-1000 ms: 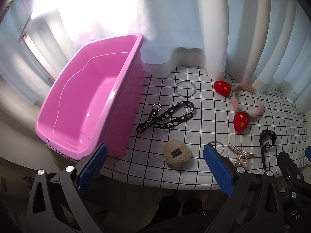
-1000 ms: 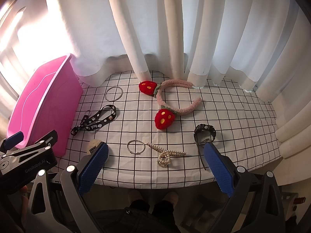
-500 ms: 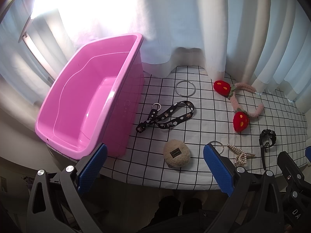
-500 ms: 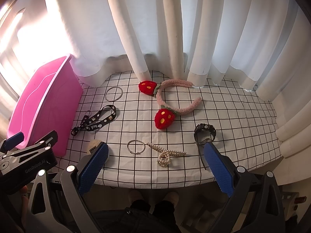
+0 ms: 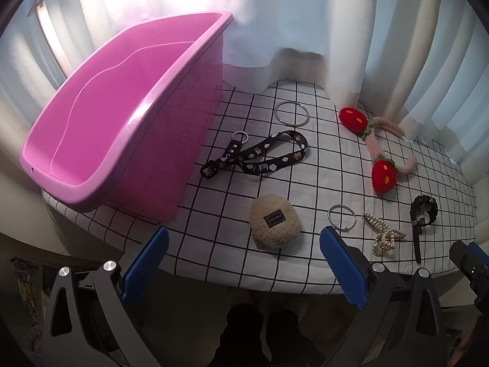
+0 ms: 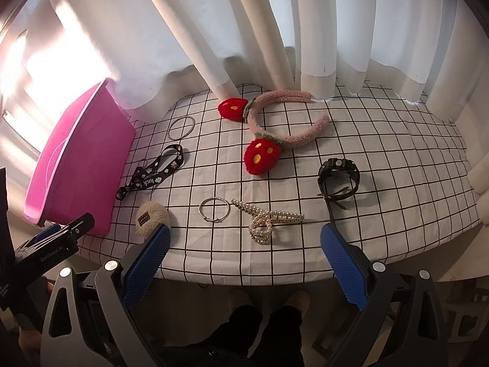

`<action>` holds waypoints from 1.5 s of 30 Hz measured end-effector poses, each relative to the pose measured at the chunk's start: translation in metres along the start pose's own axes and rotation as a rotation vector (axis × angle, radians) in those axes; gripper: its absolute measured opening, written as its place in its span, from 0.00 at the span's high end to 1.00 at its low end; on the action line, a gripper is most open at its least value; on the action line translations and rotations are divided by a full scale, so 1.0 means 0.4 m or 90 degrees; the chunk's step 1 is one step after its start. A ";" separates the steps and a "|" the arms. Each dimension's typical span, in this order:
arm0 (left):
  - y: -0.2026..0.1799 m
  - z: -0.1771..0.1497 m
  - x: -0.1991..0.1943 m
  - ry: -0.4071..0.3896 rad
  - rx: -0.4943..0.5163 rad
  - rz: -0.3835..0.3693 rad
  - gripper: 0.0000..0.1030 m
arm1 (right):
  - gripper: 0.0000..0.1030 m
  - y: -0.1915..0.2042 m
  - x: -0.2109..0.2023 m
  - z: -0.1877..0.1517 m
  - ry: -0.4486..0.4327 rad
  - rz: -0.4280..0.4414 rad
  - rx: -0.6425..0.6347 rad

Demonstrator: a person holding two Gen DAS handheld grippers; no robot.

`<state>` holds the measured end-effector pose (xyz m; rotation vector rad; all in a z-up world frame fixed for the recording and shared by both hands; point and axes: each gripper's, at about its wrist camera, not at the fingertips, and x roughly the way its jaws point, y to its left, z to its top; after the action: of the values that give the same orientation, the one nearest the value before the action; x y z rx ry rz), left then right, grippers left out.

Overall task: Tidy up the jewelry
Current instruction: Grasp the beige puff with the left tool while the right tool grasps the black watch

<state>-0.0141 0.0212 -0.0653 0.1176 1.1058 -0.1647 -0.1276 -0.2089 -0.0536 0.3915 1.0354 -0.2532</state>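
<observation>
A pink tub [image 5: 91,140] stands empty at the table's left; it also shows in the right wrist view [image 6: 76,165]. On the checked cloth lie a black lanyard [image 5: 259,156], a large metal ring [image 5: 291,114], a fluffy beige pouch [image 5: 274,220], a small metal ring [image 6: 215,209], a pearl hair clip [image 6: 266,220], a black watch [image 6: 337,174] and a pink strawberry headband [image 6: 275,128]. My left gripper [image 5: 244,263] is open and empty at the front edge near the pouch. My right gripper [image 6: 244,260] is open and empty in front of the pearl clip.
White curtains [image 6: 275,30] hang behind the table and touch its back edge. The cloth [image 6: 397,140] ends at the front edge just before both grippers. The left gripper's body [image 6: 52,247] shows at the lower left of the right wrist view.
Both grippers have barely moved; the left view has drifted slightly closer to the table. Nothing on the table has moved.
</observation>
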 end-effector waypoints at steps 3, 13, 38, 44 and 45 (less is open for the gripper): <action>-0.027 -0.031 0.039 0.014 0.024 0.004 0.06 | 0.09 -0.051 0.040 -0.014 0.013 0.003 0.016; -0.068 -0.046 0.182 0.031 -0.005 -0.011 0.06 | 0.09 -0.219 0.178 -0.015 0.035 -0.053 0.035; -0.087 -0.041 0.360 0.050 -0.070 0.014 0.06 | 0.09 -0.339 0.380 0.060 0.062 -0.090 0.068; -0.084 -0.038 0.385 0.059 -0.082 0.013 0.06 | 0.09 -0.334 0.394 0.072 0.059 -0.118 0.044; -0.082 -0.037 0.391 0.062 -0.083 0.013 0.06 | 0.09 -0.333 0.397 0.076 0.059 -0.121 0.043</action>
<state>0.0352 -0.0198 -0.2125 0.0196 1.2091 -0.0692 -0.0771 -0.3454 -0.2043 0.3681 1.1583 -0.4441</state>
